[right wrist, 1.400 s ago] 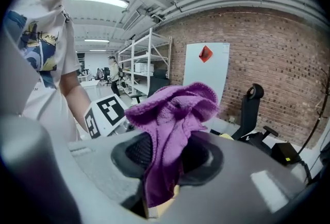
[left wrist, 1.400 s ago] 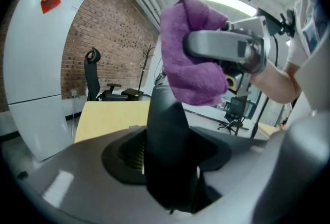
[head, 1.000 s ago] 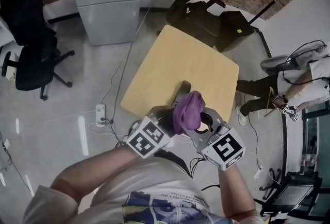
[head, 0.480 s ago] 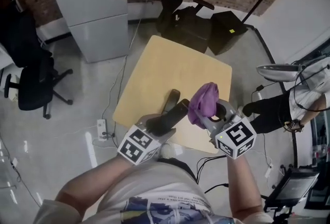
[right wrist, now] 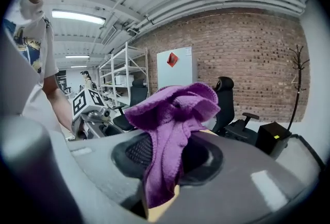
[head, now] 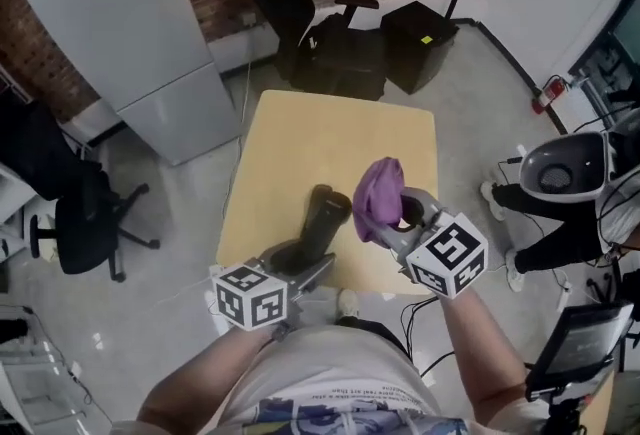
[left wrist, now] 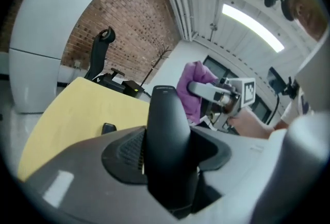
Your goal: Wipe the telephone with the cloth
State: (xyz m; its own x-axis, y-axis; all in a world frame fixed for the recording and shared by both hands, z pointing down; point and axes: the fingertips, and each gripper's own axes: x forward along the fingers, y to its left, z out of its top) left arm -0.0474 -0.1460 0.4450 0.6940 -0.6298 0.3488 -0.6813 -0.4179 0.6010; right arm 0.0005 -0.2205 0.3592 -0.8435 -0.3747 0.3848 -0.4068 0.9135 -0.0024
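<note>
My left gripper [head: 300,268] is shut on a black telephone handset [head: 318,223], which sticks up and forward above the near edge of the square wooden table [head: 300,138]; in the left gripper view the handset [left wrist: 167,140] stands between the jaws. My right gripper [head: 392,223] is shut on a bunched purple cloth [head: 378,193], held just right of the handset and apart from it. In the right gripper view the cloth [right wrist: 172,125] hangs over the jaws, with the left gripper's marker cube [right wrist: 87,102] to its left. A small dark object [left wrist: 108,127] lies on the table.
A tall grey cabinet [head: 120,33] stands at the far left. Black office chairs [head: 300,13] and a black box [head: 420,43] sit beyond the table. Another chair [head: 80,223] is at left. A seated person's legs [head: 560,223] are at right. Cables run across the floor.
The right gripper with the cloth has moved right, off the handset. The left gripper has rolled, so the handset now points up and away. The head view has swung.
</note>
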